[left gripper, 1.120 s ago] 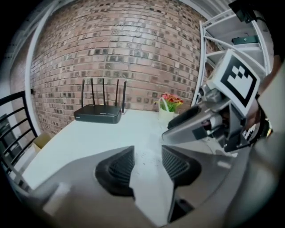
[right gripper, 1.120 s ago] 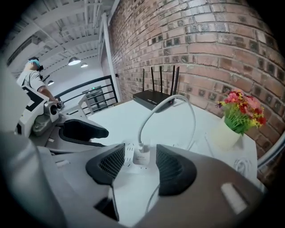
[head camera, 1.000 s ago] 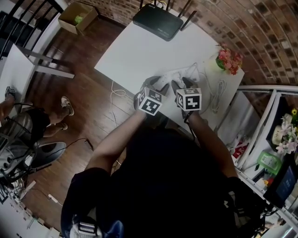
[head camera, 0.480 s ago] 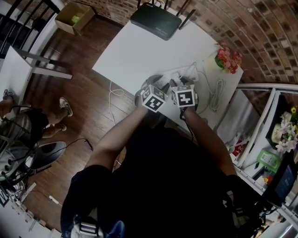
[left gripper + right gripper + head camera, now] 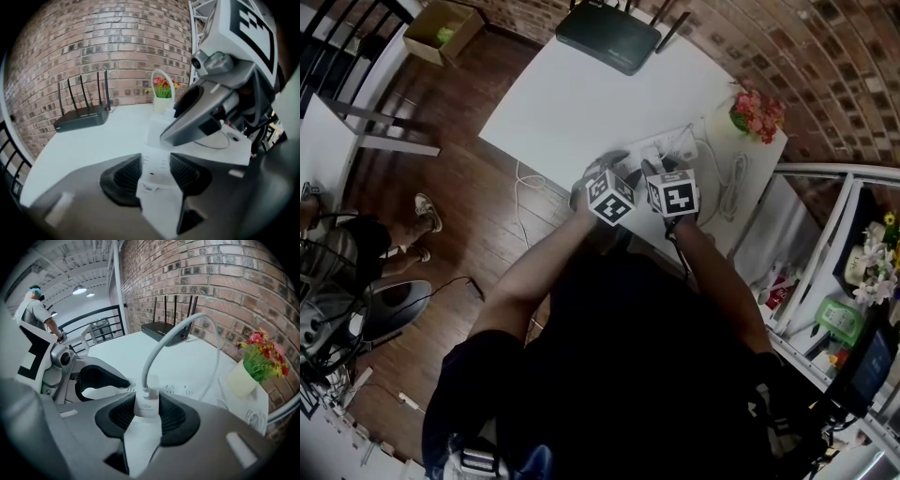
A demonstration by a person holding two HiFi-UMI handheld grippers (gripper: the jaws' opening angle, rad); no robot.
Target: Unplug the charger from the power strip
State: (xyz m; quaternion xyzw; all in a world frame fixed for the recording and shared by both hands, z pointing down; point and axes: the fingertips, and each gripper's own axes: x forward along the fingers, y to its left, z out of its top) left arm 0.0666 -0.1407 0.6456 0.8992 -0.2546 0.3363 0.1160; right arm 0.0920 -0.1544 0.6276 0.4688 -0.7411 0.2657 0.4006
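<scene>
White charger (image 5: 145, 408) touches both closing right gripper (image 5: 146, 399) fingers; left gripper (image 5: 155, 159) fingers pinch the power strip (image 5: 154, 172).

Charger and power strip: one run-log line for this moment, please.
left tool: clamped on power strip | right tool: closing on charger, pads touching

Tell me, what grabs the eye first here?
At the near edge of the white table, the right gripper is closing its jaws on a white charger while the left gripper clamps the power strip. Behind, a black router and pink flowers stand by the brick wall.
</scene>
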